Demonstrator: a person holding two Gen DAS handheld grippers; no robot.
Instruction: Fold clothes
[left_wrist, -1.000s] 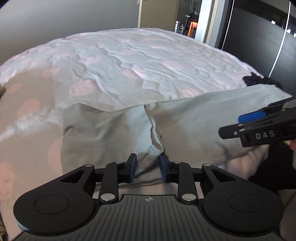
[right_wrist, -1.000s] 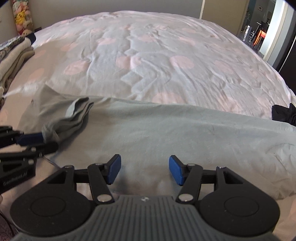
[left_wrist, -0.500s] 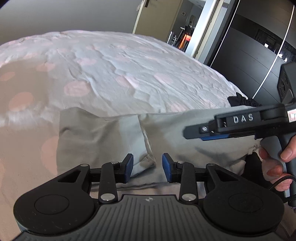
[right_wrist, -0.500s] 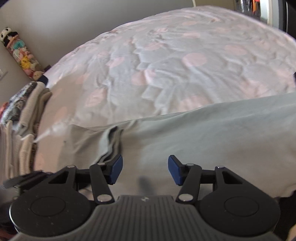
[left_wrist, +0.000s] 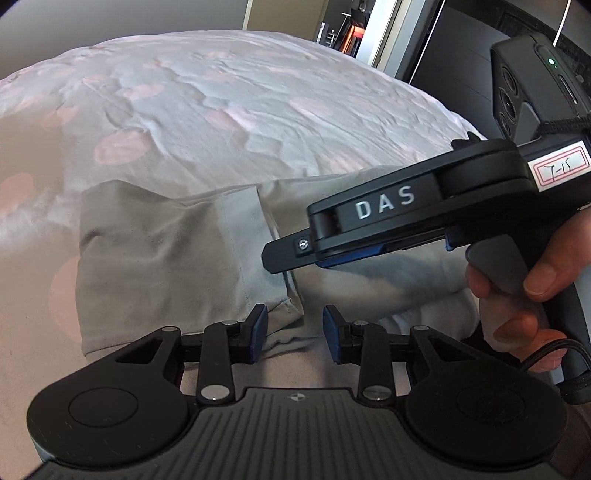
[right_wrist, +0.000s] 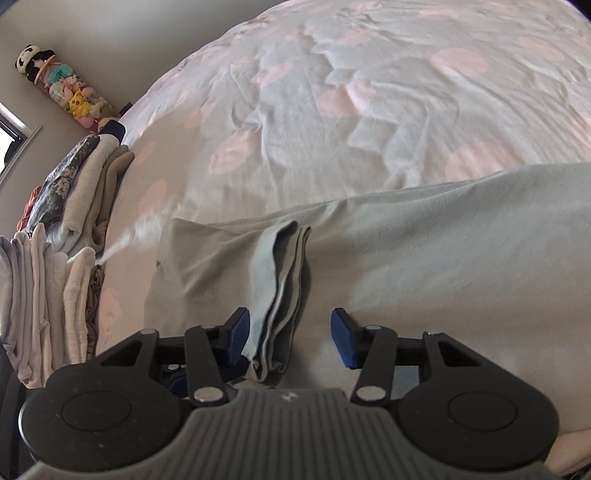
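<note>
A grey-green T-shirt (left_wrist: 155, 258) lies flat on the bed, its sleeve folded inward over the body. My left gripper (left_wrist: 293, 334) is open at the shirt's near edge, and the corner of the sleeve hem (left_wrist: 288, 310) lies loose between its blue pads. In the right wrist view the shirt (right_wrist: 443, 258) runs off to the right. The layered sleeve hem (right_wrist: 280, 280) hangs between the jaws of my right gripper (right_wrist: 290, 338), which are closing and do not pinch it. The right gripper (left_wrist: 291, 254) also shows side-on in the left wrist view, held by a hand (left_wrist: 517, 295).
The bed carries a pale sheet with pink dots (right_wrist: 369, 110), rumpled beyond the shirt. Stacks of folded clothes (right_wrist: 55, 258) stand along the bed's left edge, below a tube of plush toys (right_wrist: 55, 81). A dark wardrobe (left_wrist: 461, 74) and a doorway lie past the far right.
My left gripper has let go of the sleeve fold and opened a little. The right gripper swung left across the shirt and rolled, bringing the sleeve hem between its narrowing jaws.
</note>
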